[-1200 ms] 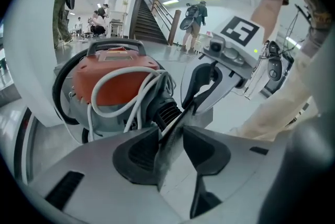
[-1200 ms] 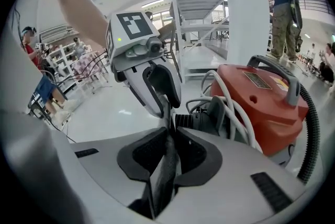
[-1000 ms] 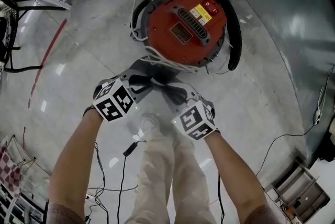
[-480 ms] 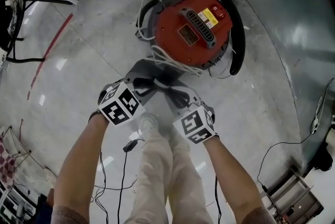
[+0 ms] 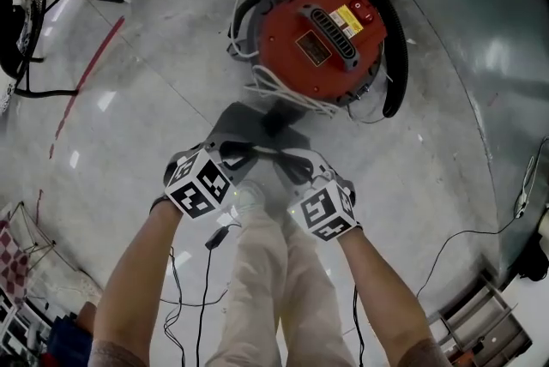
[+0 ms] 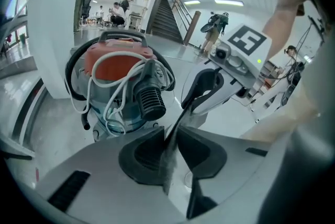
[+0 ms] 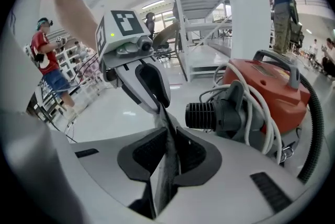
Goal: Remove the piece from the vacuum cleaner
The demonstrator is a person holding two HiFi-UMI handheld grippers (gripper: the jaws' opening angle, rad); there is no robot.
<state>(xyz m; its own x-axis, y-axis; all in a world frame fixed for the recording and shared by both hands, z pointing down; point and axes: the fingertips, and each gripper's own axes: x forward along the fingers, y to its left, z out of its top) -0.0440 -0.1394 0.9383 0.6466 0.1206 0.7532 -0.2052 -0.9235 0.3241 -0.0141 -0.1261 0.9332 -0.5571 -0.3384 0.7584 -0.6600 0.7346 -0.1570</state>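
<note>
The red vacuum cleaner (image 5: 317,35) stands on the floor ahead, with a black hose (image 5: 390,39) looped round it and a white cord wound on its side. Its grey ribbed outlet (image 6: 149,102) faces me and also shows in the right gripper view (image 7: 204,114). A thin grey sheet-like piece (image 5: 244,121) hangs clear of the vacuum between my two grippers. The left gripper (image 5: 240,153) has the sheet (image 6: 168,165) edge-on between its pads, its jaws closing on it. The right gripper (image 5: 296,161) is shut on the same sheet (image 7: 165,176).
Thin black cables (image 5: 206,271) trail on the grey floor beside the person's legs. A red floor line (image 5: 81,82) runs at the left and a metal rack (image 5: 480,322) stands at the lower right. A white pillar (image 6: 57,24) rises behind the vacuum, and people stand in the background.
Both grippers have drawn back toward the person's body with the grey piece between them. The gap between them and the vacuum has grown.
</note>
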